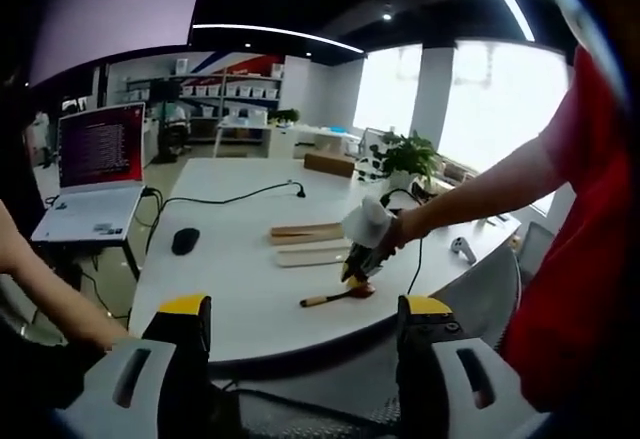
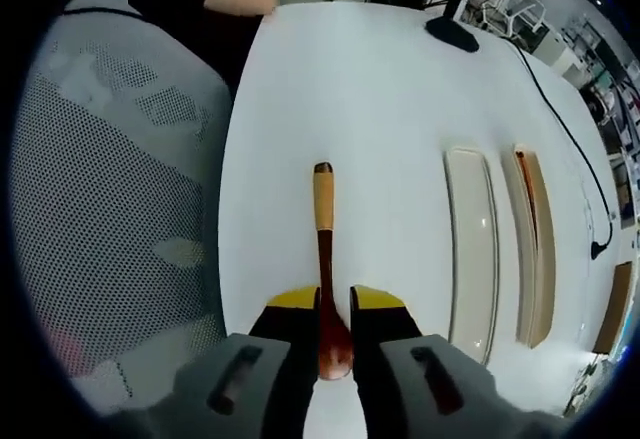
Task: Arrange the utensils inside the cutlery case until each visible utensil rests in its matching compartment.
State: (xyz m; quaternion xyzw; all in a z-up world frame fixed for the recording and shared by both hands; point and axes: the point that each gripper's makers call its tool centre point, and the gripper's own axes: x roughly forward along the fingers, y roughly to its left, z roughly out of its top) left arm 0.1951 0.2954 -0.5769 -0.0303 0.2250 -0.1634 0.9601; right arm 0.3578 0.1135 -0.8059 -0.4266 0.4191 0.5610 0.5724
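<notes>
A wooden spoon (image 2: 322, 221) with a pale handle end and a dark red bowl lies on the white table (image 2: 380, 109). My right gripper (image 2: 336, 304) is shut on the spoon near its bowl, and the handle points away from me. To the right lie two long parts of the cutlery case: a pale tray (image 2: 472, 249) and a wooden one (image 2: 535, 249) holding a dark, thin utensil. In the left gripper view, the spoon (image 1: 330, 297) sits in front of the case (image 1: 305, 231), with the right gripper (image 1: 358, 267) on it in a gloved hand. My left gripper (image 1: 305, 309) hangs open before the table edge.
A laptop (image 1: 98, 154) stands on a side stand at the left, with a black mouse (image 1: 185, 240) and a cable (image 1: 230, 199) on the table. A potted plant (image 1: 405, 154) and a controller (image 1: 462, 249) are at the far right. A mesh chair (image 2: 110, 209) stands beside the table edge.
</notes>
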